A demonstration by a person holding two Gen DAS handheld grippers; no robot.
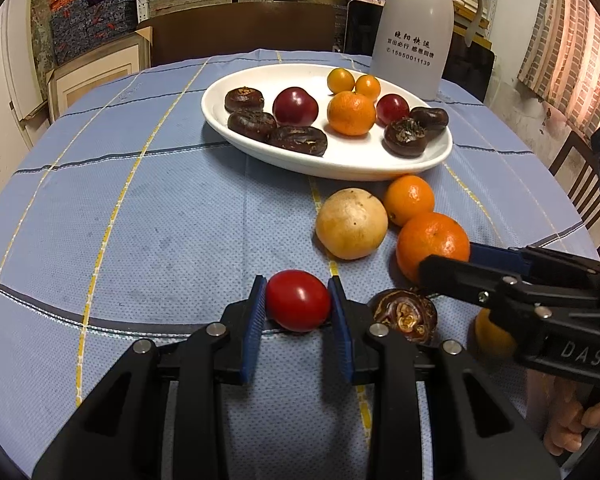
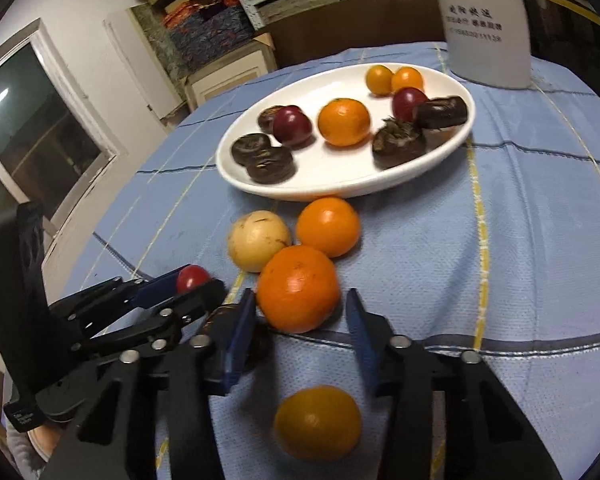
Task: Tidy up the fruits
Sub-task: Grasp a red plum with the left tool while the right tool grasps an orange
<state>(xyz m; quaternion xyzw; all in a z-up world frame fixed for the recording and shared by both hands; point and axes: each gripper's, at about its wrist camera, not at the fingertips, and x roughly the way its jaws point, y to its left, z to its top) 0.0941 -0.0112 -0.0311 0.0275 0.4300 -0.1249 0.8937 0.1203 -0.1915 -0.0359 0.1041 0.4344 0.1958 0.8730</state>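
My left gripper (image 1: 298,300) is shut on a red cherry tomato (image 1: 298,300), low over the tablecloth; it also shows in the right wrist view (image 2: 192,278). My right gripper (image 2: 302,312) is open, its blue pads on either side of a large orange (image 2: 298,288) without touching it. A small orange (image 2: 318,422) lies on the cloth between its arms. A white oval plate (image 1: 260,156) holds several dark water chestnuts, two dark red fruits, an orange and two kumquats. A pale yellow fruit (image 1: 351,223) and another orange (image 1: 409,199) lie just before the plate.
A dark water chestnut (image 1: 405,314) lies on the cloth right of my left gripper. A white thermos jug (image 1: 414,24) stands behind the plate. The blue checked tablecloth (image 1: 140,220) covers a round table. Shelves and boxes stand behind; a chair is at right.
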